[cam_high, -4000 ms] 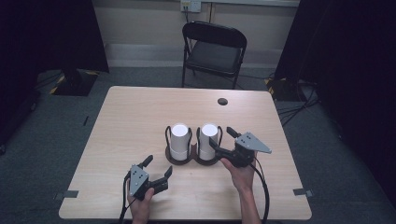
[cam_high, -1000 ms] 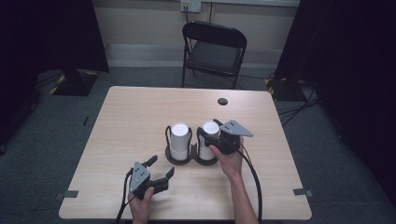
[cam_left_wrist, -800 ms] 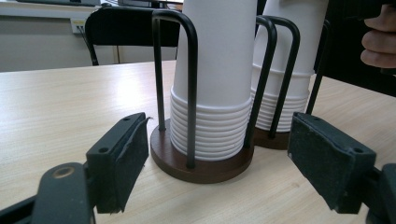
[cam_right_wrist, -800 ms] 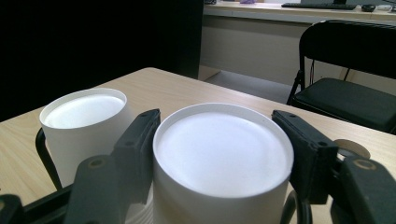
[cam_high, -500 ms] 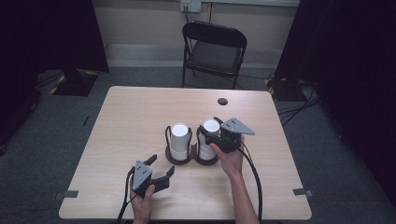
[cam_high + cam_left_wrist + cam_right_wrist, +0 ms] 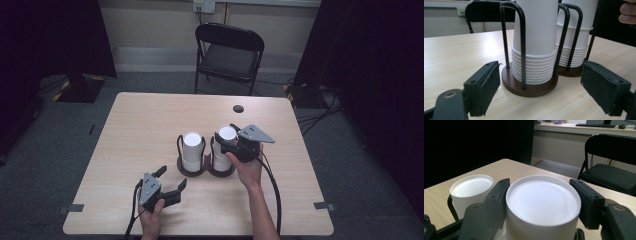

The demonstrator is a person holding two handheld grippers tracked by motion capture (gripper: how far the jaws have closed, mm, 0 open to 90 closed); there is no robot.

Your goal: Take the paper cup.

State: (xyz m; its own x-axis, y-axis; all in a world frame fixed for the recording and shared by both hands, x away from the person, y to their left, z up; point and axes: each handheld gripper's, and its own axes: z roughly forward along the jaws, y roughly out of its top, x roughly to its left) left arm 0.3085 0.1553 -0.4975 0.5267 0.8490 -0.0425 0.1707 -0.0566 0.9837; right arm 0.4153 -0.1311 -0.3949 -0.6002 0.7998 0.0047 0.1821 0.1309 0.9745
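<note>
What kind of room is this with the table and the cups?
Probably a lab or studio for recording. Black curtains hang around one plain wooden table, cables run over the grey carpet, and a folding chair stands behind. A desk with a keyboard stands further back.

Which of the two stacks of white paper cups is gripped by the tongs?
The right-hand stack, in the right ring of the wire holder. The right tongs clamp its top cup near the rim; the left-hand stack stands untouched.
</note>
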